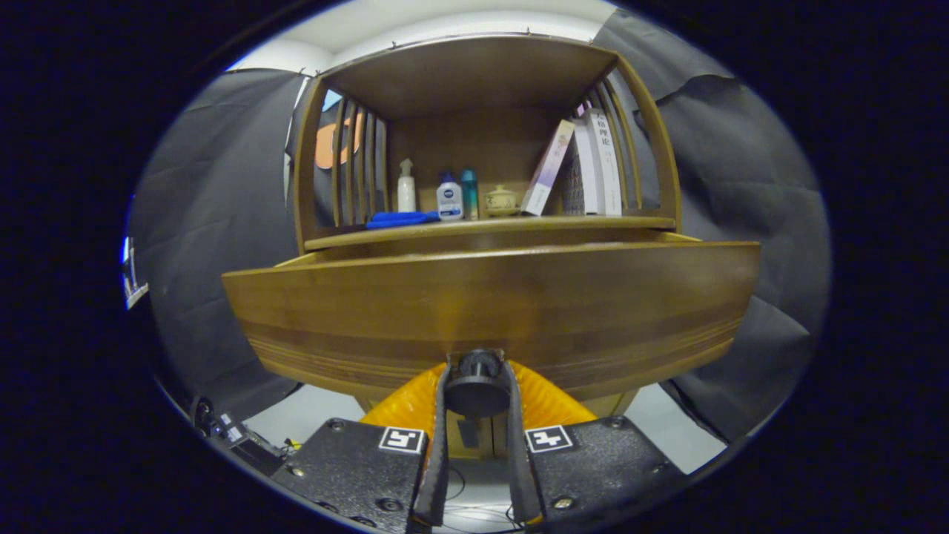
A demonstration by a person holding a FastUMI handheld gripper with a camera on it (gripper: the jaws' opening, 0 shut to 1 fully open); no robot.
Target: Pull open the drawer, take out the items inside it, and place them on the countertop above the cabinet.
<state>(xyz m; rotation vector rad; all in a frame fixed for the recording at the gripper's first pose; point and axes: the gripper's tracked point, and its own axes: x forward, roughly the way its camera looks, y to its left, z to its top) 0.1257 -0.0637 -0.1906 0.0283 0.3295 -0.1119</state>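
Two fingers of the gripper (477, 393) are clamped on the dark knob (474, 384) at lower centre, the drawer (489, 311) front filling mid-frame, slightly out under the shelf (489, 225). Risk: a crooked pull could slip the round knob free or jam the drawer

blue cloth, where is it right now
In the gripper view the blue cloth lies on the countertop above the drawer, left of the small bottles, far beyond the gripper shut on the drawer knob.
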